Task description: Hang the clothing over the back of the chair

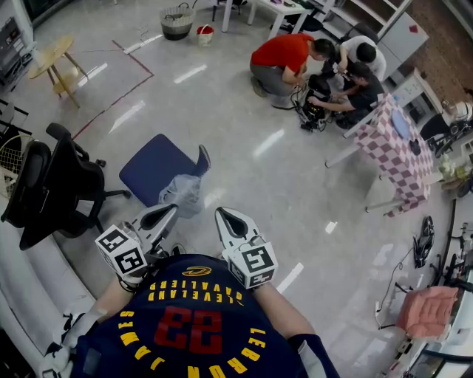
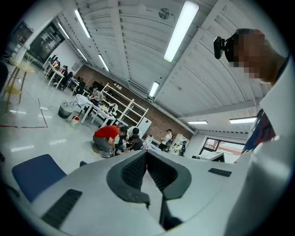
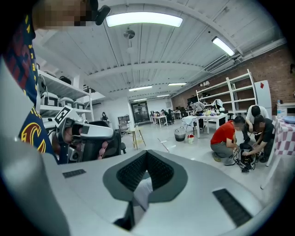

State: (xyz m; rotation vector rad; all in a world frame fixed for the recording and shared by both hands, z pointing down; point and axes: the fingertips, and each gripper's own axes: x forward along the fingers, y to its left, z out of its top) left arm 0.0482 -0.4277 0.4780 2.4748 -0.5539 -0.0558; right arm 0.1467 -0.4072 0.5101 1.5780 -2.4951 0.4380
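Note:
A blue chair [image 1: 151, 168] stands on the floor just ahead of me, and its seat [image 2: 34, 173] also shows low left in the left gripper view. Pale grey clothing [image 1: 182, 193] lies bunched along the chair's near edge, where the back is. My left gripper [image 1: 173, 209] [image 2: 146, 152] is held level in front of my chest, its pads together, tip just short of the clothing. My right gripper [image 1: 219, 212] [image 3: 146, 152] is beside it, tilted slightly down, pads together. A pale patch shows in the gap behind its pads; I cannot tell whether fabric is pinched there.
A black office chair [image 1: 52, 188] stands at the left. Several people [image 1: 295, 63] crouch on the floor beyond, beside a checkered table [image 1: 395, 151]. A wooden stool [image 1: 55, 63] and a basket [image 1: 177, 21] are far off. A pink-draped seat [image 1: 429, 310] is at the right.

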